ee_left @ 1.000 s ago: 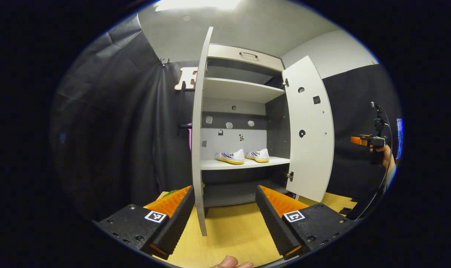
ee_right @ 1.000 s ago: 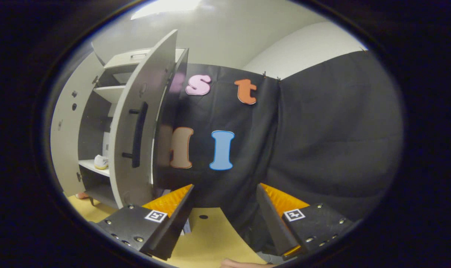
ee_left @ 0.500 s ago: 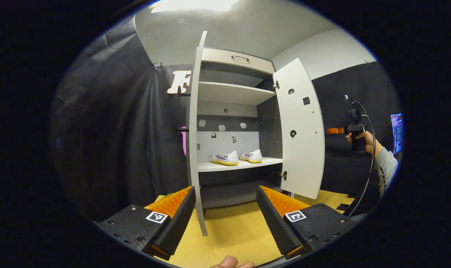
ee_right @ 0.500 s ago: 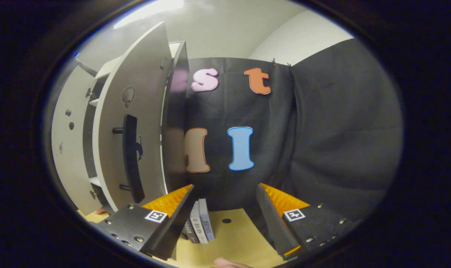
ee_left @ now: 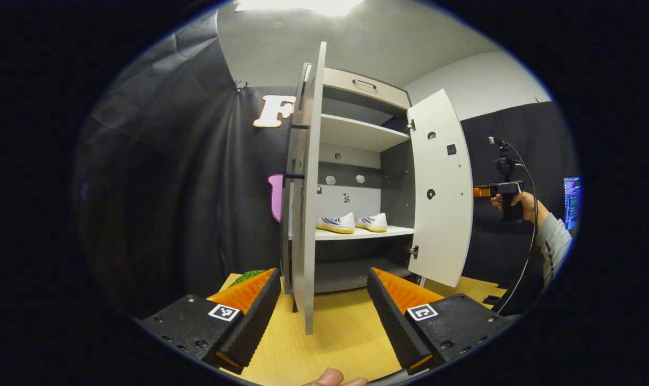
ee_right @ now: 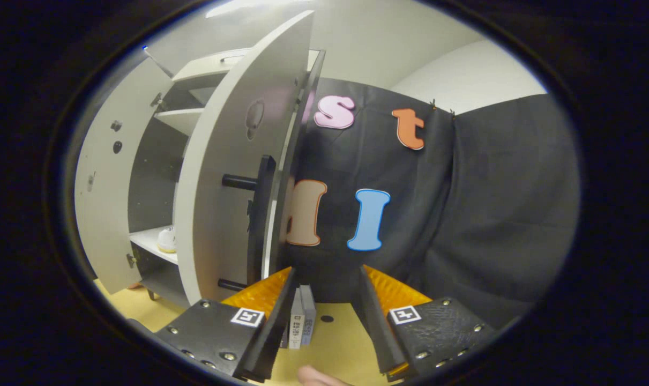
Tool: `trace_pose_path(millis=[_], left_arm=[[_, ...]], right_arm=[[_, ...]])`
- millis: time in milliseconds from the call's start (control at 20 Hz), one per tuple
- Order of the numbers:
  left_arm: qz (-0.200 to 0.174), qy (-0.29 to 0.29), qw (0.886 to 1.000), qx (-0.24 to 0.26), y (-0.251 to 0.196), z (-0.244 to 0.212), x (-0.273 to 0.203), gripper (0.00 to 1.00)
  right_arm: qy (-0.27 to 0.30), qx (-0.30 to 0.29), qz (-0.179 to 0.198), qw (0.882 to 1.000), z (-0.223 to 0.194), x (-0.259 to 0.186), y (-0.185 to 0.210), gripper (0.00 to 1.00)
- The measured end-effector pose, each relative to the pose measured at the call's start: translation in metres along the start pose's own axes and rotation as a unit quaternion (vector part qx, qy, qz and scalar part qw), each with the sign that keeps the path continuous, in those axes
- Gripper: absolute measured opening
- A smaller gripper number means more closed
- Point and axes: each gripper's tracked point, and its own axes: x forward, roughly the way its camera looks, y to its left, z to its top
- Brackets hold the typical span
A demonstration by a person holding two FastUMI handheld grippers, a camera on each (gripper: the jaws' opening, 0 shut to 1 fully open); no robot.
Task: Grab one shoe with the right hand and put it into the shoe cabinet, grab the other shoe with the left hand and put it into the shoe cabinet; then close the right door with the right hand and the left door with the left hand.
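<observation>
The white shoe cabinet stands with both doors swung out. Two white shoes, one beside the other, sit side by side on its lower shelf. My left gripper is open and empty in front of the left door, which I see almost edge-on. The right door hangs wide, and beyond it a hand holds the right gripper. In the right gripper view, my right gripper is open beside the right door's outer face, close to its black handle. One shoe peeks out inside.
The cabinet rests on a yellow wooden surface. A few thin upright books or boxes stand just past my right gripper's left finger. A cable trails from the far gripper. A green object lies at the left by the cabinet foot.
The right gripper has closed in on the right door's outer face and handle, its fingers a little narrower. The left gripper shifted left, so the left door's outer face and handle now show.
</observation>
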Motion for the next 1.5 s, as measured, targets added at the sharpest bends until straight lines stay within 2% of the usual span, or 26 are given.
trace_pose_path(millis=[300,450,500,650,750,850,900,1000,1100,1150,1300,1450,1500], left_arm=[[0.003,0.018,1.0,-0.007,0.007,-0.013,0.001,0.96],[0.018,0.022,1.0,-0.002,0.015,-0.013,0.003,0.96],[0.019,0.022,1.0,-0.001,0.015,-0.012,0.005,0.96],[0.015,0.02,1.0,-0.001,0.011,-0.008,0.005,0.96],[0.015,0.021,1.0,0.003,0.011,-0.008,0.006,0.96],[0.026,0.024,0.999,0.011,0.016,-0.006,0.004,0.94],[0.031,0.023,0.999,0.014,0.02,-0.003,0.003,0.96],[0.039,0.018,0.999,0.021,0.023,0.002,-0.005,0.96],[0.045,0.009,0.999,0.023,0.025,0.011,-0.005,0.94],[0.047,0.006,0.999,0.024,0.028,0.013,-0.005,0.96],[0.051,0.005,0.998,0.027,0.033,0.019,-0.007,0.93],[0.059,0.002,0.998,0.025,0.043,0.028,-0.006,0.96],[0.063,0.003,0.998,0.022,0.053,0.031,-0.002,0.93]], right_arm=[[-0.002,0.021,0.001,1.0,0.001,-0.005,0.015,0.7],[-0.005,0.031,0.029,0.999,0.003,-0.009,0.042,0.67],[-0.006,0.036,0.041,0.999,0.004,-0.009,0.054,0.7],[-0.012,0.043,0.066,0.997,0.01,-0.01,0.097,0.67],[-0.021,0.042,0.058,0.997,0.017,-0.01,0.121,0.7],[-0.033,0.027,0.049,0.998,0.025,-0.016,0.136,0.89],[-0.036,0.025,0.061,0.997,0.023,-0.013,0.151,0.98],[-0.04,0.016,0.078,0.996,0.023,-0.022,0.17,0.97],[-0.045,0.015,0.075,0.996,0.023,-0.03,0.173,0.99],[-0.045,0.019,0.082,0.995,0.023,-0.034,0.177,0.98],[-0.045,0.022,0.103,0.993,0.024,-0.041,0.187,0.98],[-0.05,0.023,0.109,0.993,0.016,-0.052,0.187,0.98],[-0.049,0.027,0.118,0.991,0.012,-0.055,0.192,0.98]])
